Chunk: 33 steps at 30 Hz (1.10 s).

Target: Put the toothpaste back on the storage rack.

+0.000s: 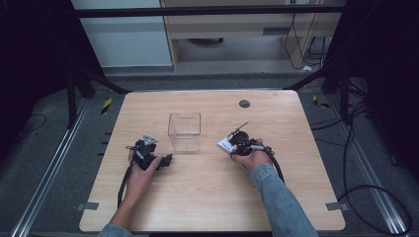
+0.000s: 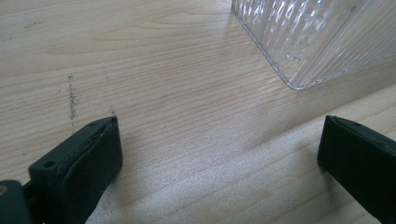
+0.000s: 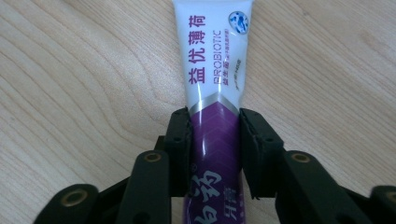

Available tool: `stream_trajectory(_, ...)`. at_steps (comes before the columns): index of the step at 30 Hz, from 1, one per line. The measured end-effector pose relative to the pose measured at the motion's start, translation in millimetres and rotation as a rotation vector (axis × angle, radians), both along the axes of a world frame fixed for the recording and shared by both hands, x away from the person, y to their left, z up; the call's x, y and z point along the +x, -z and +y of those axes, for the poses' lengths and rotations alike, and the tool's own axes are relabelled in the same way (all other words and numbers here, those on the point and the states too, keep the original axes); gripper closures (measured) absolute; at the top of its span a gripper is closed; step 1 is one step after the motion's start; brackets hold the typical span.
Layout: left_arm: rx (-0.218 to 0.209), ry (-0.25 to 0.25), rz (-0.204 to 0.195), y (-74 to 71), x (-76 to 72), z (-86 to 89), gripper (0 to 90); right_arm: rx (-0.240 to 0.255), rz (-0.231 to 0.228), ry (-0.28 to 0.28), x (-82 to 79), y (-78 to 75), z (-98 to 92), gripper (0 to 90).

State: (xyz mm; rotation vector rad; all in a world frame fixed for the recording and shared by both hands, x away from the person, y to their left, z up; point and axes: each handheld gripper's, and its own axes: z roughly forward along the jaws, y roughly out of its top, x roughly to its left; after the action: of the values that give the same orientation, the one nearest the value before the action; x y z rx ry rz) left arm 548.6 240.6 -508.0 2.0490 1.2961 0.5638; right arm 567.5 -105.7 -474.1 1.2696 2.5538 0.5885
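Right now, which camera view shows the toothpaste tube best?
The right gripper view: the toothpaste tube lies along the middle of the frame, its purple and white print readable, with the right gripper shut on it. The high view shows just its small white end past that gripper.

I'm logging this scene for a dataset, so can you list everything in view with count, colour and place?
table: one, light wood, centre
clear plastic container: one, transparent, ribbed, mid-table
toothpaste tube: one, white and purple, on table, clamped by right jaws
round black plug: one, far table edge
left hand-held gripper: one, black, jaws open near container
right hand-held gripper: one, black, shut on tube
hands: two, denim sleeves
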Motion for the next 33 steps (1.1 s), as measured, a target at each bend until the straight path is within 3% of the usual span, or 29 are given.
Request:
stream_trajectory(4, 0.0, 0.0, 0.0, 0.0, 0.0, 0.0, 0.0, -0.008, 0.024, 0.0, 2.0, -4.8, 1.7, 75.8)
stream_trajectory(14, 0.001, 0.0, -0.001, 0.0, 0.9, 0.1, 0.0, 0.008, 0.065, 0.016, 4.0, -9.0, -0.8, 78.0)
stream_trajectory(17, 0.001, 0.0, -0.001, 0.0, 1.0, 0.1, 0.0, 0.024, 0.045, 0.017, 3.2, -13.2, -4.5, 78.0)
stream_trajectory(24, 0.001, 0.0, 0.0, 0.0, 1.0, 0.1, 0.0, 0.116, -0.029, 0.027, -3.3, -33.6, -13.3, 78.1)
stream_trajectory(33, -0.001, -0.001, -0.001, 0.0, 1.0, 0.0, 0.0, 0.184, -0.119, 0.034, -7.2, -58.8, -16.0, 78.2)
